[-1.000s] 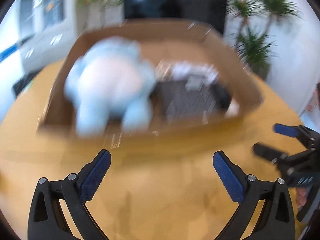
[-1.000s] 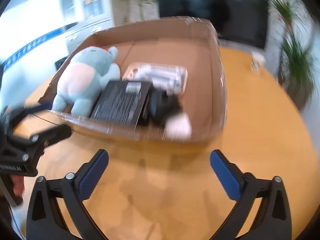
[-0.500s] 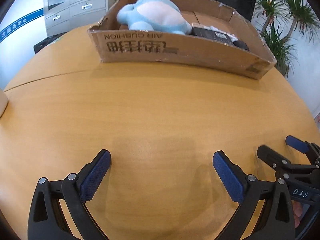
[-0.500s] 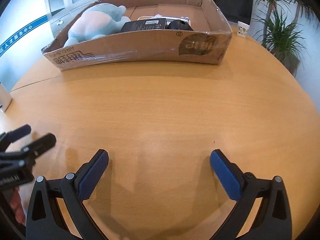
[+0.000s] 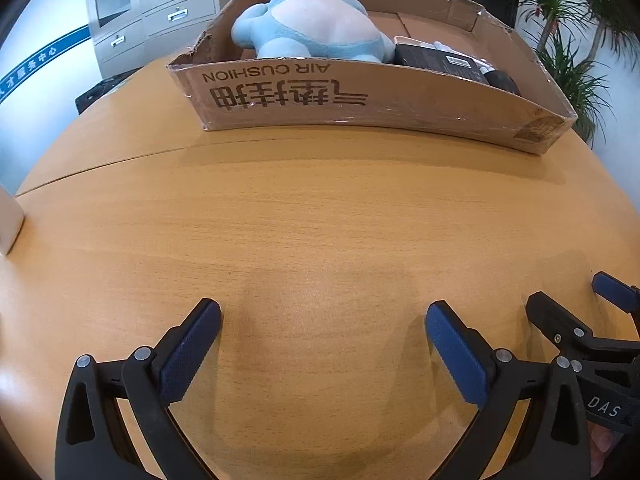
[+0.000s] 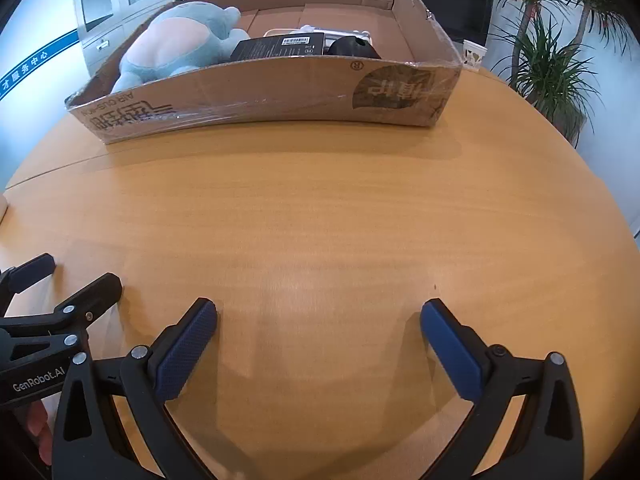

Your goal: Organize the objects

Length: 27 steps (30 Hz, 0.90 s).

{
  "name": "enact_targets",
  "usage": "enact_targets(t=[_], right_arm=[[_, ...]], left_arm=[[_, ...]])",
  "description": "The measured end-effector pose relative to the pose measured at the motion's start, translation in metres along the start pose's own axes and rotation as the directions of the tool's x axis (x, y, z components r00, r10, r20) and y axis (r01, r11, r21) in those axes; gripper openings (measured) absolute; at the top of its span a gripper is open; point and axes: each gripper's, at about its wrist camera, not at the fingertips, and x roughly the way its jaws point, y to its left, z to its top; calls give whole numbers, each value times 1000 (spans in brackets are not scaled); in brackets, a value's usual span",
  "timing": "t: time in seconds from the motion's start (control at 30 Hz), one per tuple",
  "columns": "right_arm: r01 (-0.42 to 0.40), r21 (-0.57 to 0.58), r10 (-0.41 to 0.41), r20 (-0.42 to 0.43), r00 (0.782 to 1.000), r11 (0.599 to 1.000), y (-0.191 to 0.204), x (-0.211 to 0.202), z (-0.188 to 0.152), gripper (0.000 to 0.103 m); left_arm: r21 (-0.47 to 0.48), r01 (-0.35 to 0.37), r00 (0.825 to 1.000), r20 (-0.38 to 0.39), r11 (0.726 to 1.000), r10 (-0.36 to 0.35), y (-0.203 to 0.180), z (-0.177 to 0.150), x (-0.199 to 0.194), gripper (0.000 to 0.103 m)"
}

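Table [image 5: 320, 220] of orange wood fills both views. Cardboard box [image 6: 280, 92] sits at the top of the frame, its near wall hiding the lower parts of its contents: a blue plush toy [image 5: 316, 28] at left, a black carton [image 6: 280, 46], a dark rounded item [image 6: 352, 46] hard to identify. Left gripper [image 5: 323, 340] and right gripper [image 6: 318, 340] hover at the bottom, fingers spread apart, empty.

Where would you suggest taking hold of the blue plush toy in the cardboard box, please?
Probably at the plush toy's rounded, soft middle, coming down from above with the left hand-held gripper, which is open. The cardboard box's near wall blocks a level approach, and the black box crowds its right side.
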Motion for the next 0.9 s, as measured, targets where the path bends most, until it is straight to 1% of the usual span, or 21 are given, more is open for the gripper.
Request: enact_targets(t=[0.9], right_arm=[[8, 9, -8, -1, 1000, 1000, 0, 1, 2, 102]], left_arm=[[-9, -2, 1000, -1, 1000, 2, 1, -1, -1, 103]])
